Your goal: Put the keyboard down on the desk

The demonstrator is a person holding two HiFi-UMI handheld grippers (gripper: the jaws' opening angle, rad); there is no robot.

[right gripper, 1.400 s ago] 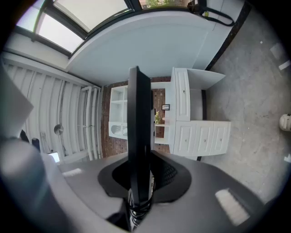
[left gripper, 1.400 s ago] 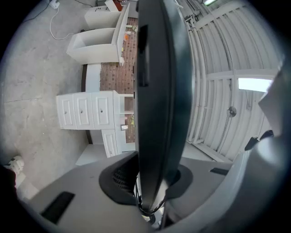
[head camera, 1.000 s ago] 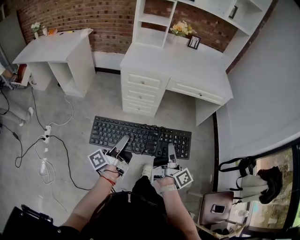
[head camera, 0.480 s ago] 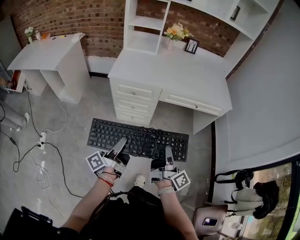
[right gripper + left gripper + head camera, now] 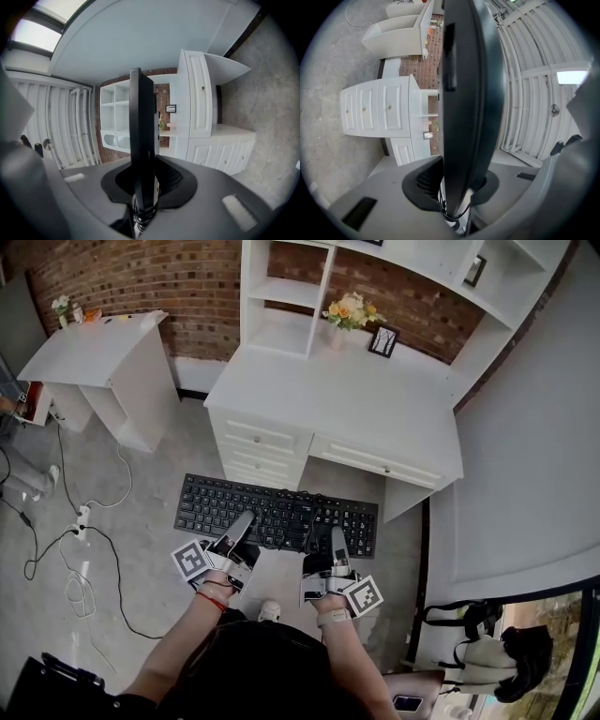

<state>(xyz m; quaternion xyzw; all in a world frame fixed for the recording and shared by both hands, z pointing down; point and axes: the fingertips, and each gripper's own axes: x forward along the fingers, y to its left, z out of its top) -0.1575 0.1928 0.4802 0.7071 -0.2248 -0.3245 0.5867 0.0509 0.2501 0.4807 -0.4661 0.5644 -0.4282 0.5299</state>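
Keyboard (image 5: 277,515): black, full-size, number pad at its right end, keys facing up, slab thin and flat. A dark cable lies across the keys near the middle.

Position: held level in the air above the grey floor (image 5: 159,474), in front of the drawers of the white desk (image 5: 375,399), not touching it. Its long side runs roughly along the desk front.

Left gripper (image 5: 244,521): jaws clamped on the keyboard's near long edge, left of centre; in the left gripper view the dark slab stands edge-on between the pads (image 5: 419,180).

Right gripper (image 5: 337,538): jaws clamped on the same edge, right of centre, slab edge-on between them.
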